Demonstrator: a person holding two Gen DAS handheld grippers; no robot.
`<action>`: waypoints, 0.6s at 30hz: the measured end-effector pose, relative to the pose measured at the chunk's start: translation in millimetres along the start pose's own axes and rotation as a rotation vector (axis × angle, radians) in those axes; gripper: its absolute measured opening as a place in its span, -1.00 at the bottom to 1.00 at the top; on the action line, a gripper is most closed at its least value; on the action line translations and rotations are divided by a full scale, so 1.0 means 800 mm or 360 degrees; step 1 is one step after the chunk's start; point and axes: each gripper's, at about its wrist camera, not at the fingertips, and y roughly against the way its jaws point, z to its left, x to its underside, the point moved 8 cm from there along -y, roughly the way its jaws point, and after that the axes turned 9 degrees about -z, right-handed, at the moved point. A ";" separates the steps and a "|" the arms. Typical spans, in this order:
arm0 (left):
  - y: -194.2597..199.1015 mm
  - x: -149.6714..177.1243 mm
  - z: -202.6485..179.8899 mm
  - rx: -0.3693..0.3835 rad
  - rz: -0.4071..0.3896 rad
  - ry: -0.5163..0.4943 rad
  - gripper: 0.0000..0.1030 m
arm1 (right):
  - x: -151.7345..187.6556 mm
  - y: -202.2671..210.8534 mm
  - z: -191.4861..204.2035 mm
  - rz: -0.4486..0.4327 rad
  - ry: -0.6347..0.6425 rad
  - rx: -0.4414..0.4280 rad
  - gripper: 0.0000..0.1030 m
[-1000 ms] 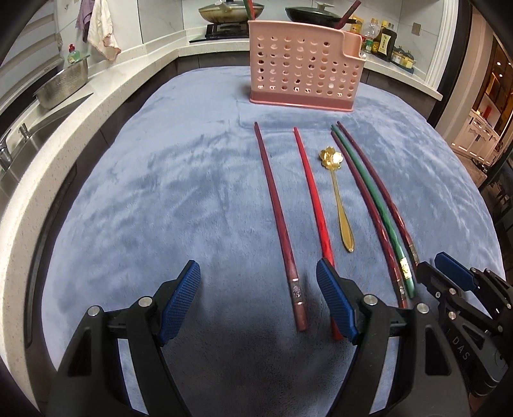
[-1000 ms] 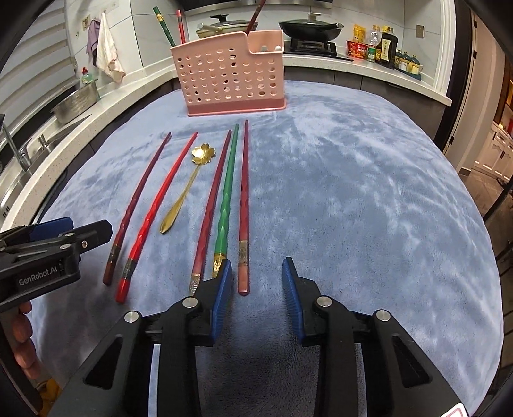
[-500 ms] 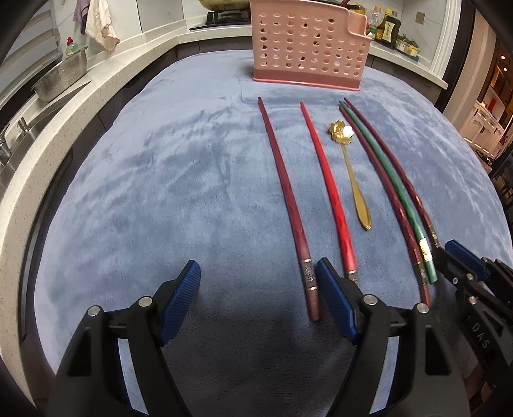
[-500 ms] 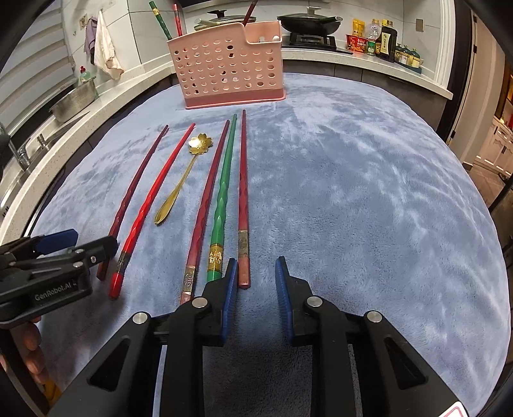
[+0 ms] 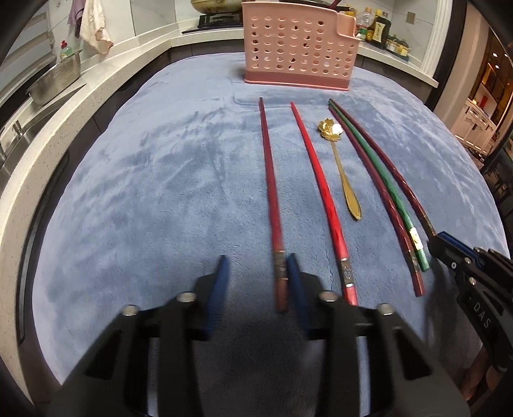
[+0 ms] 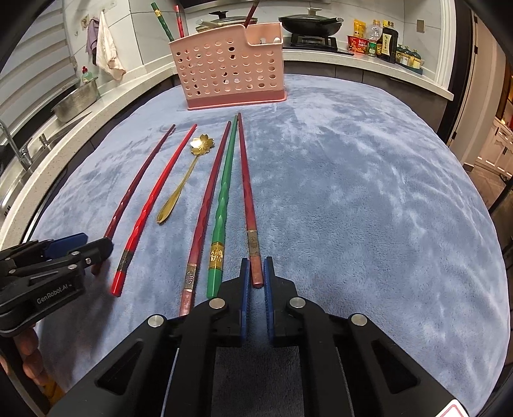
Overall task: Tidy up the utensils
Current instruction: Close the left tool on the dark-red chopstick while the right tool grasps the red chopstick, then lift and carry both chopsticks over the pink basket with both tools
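chopstick end sits between nearly closed right tongs.

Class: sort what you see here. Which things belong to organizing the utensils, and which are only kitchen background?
Job: five chopsticks, including the green chopstick; gold spoon; pink holder; left tool; right tool.

Background: wok; sauce bottles; metal colander; hanging cloth; blue mat.

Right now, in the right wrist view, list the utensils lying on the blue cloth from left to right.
dark maroon chopstick → bright red chopstick → gold flower spoon → dark red chopstick → green chopstick → brown-red chopstick, its near end between the right claw's fingers.
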 end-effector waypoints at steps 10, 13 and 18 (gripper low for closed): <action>0.034 -0.016 0.006 0.0088 -0.0040 0.0036 -0.87 | -0.029 0.036 -0.005 -0.0070 0.0001 -0.0007 -0.85; 0.052 -0.035 0.008 0.0084 -0.0100 0.0039 -0.87 | -0.048 0.052 -0.004 -0.0123 0.0010 -0.0016 -0.85; 0.081 -0.073 0.012 0.0080 -0.0209 0.0054 -0.87 | -0.088 0.076 -0.005 -0.0204 0.0010 -0.0033 -0.85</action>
